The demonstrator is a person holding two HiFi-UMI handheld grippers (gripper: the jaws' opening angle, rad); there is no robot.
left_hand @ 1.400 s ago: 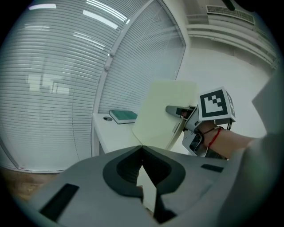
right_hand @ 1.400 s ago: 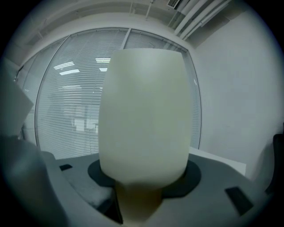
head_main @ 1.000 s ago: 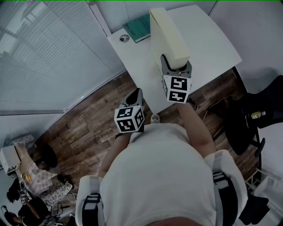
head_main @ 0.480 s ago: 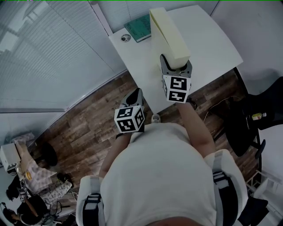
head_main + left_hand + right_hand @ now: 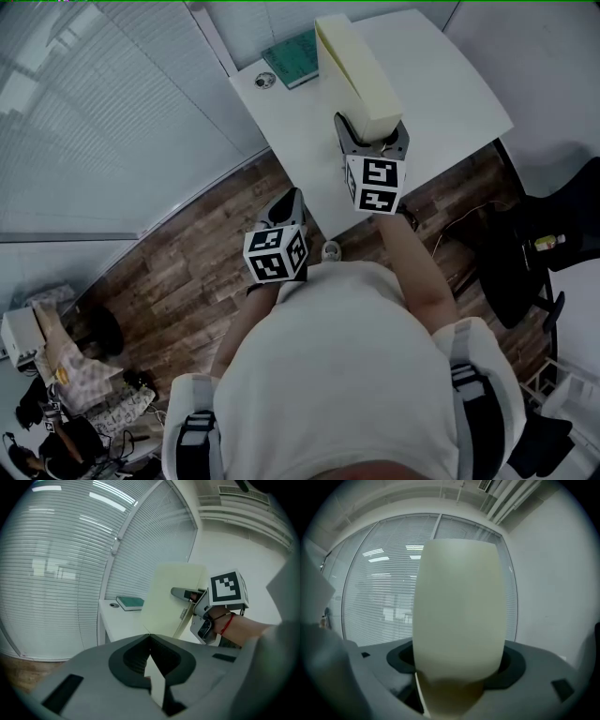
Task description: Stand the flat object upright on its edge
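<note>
A pale yellow flat object (image 5: 356, 80) stands upright on its edge on the white table (image 5: 450, 84). In the left gripper view the flat object (image 5: 171, 599) is tall and leans slightly. My right gripper (image 5: 371, 131) straddles its near end, and its jaws are opening. In the right gripper view the flat object (image 5: 459, 611) fills the space between the jaws, with a narrow gap on each side. My left gripper (image 5: 291, 199) hangs off the table over the wooden floor. The left gripper (image 5: 150, 637) has its tips together and holds nothing.
A green book (image 5: 292, 58) and a small round thing (image 5: 263, 82) lie at the table's far left corner. Glass walls with blinds (image 5: 112, 103) run along the left. A black chair (image 5: 525, 253) stands to the right of the table.
The right gripper's jaws have spread wider around the flat object's near end. The object stays upright. The left gripper has not moved.
</note>
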